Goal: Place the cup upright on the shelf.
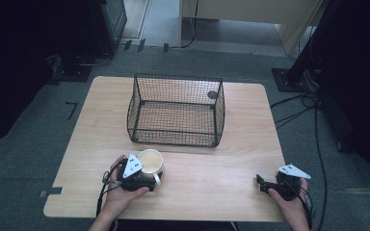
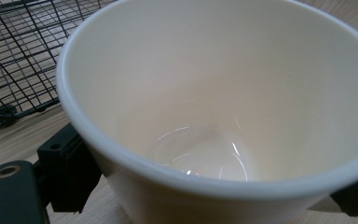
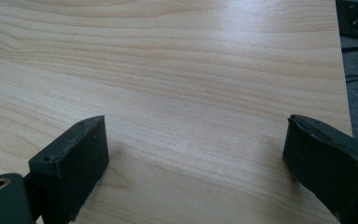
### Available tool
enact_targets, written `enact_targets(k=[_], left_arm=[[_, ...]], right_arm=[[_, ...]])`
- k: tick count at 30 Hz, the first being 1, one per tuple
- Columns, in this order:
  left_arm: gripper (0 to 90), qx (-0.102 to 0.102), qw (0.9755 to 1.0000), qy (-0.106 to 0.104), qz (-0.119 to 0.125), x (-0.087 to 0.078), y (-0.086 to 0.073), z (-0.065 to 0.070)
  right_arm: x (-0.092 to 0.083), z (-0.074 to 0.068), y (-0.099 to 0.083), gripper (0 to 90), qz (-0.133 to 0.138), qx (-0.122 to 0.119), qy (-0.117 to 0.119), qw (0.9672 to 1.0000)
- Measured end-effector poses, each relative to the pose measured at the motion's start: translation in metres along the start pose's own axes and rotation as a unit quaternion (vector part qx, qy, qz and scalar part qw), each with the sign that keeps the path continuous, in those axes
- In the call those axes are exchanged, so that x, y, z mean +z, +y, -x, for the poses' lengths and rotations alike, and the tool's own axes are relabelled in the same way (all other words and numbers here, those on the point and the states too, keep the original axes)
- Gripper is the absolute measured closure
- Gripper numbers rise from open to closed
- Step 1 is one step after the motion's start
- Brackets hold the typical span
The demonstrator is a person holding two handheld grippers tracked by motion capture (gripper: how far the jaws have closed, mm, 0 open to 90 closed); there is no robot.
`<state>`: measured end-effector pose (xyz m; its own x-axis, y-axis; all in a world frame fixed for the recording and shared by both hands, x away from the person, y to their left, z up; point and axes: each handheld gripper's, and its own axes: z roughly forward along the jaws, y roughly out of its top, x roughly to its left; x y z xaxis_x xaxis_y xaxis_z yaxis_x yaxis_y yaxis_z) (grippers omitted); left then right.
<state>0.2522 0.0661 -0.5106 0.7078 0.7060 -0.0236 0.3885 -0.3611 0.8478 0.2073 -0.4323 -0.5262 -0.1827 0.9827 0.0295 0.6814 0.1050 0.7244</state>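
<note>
A cream cup (image 1: 150, 160) stands upright on the wooden table (image 1: 221, 173), just in front of the black wire basket (image 1: 176, 109). My left gripper (image 1: 147, 179) is shut on the cup, one jaw on each side of its wall. In the left gripper view the empty cup (image 2: 223, 98) sits between the two black pads (image 2: 70, 172), with the basket (image 2: 18, 51) behind it at the left. My right gripper (image 1: 262, 184) rests low over the table near the front right corner. It stands open, and bare wood shows between its pads (image 3: 74, 163).
The basket is empty and sits at the middle back of the table. Grey carpet surrounds the table, with cables and a dark stand (image 1: 298, 67) at the right. The table's right edge (image 3: 345, 84) lies close to my right gripper.
</note>
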Motion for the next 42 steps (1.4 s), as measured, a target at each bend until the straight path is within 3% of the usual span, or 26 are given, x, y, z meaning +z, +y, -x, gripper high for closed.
enact_targets(k=[7, 13, 28, 35, 42], left_arm=[[8.7, 0.013, 0.9999, -0.004, 0.001, 0.0, 0.0, 0.003], [8.7, 0.011, 0.9999, -0.004, 0.012, -0.004, 0.004, 0.004], [8.7, 0.01, 0.9995, 0.003, 0.031, -0.009, 0.028, 0.007], [8.7, 0.006, 0.9982, 0.018, 0.057, -0.011, 0.038, 0.007], [8.7, 0.0, 0.9948, 0.04, 0.093, -0.013, 0.054, 0.004]], right_arm=[[0.0, 0.0, 0.0, 6.6, 0.0, 0.0, 0.0, 1.0], [0.0, 0.0, 0.0, 6.6, 0.0, 0.0, 0.0, 1.0], [0.0, 0.0, 0.0, 6.6, 0.0, 0.001, 0.001, 1.0], [0.0, 0.0, 0.0, 6.6, 0.0, 0.001, 0.001, 1.0], [0.0, 0.0, 0.0, 6.6, 0.001, 0.001, 0.001, 1.0]])
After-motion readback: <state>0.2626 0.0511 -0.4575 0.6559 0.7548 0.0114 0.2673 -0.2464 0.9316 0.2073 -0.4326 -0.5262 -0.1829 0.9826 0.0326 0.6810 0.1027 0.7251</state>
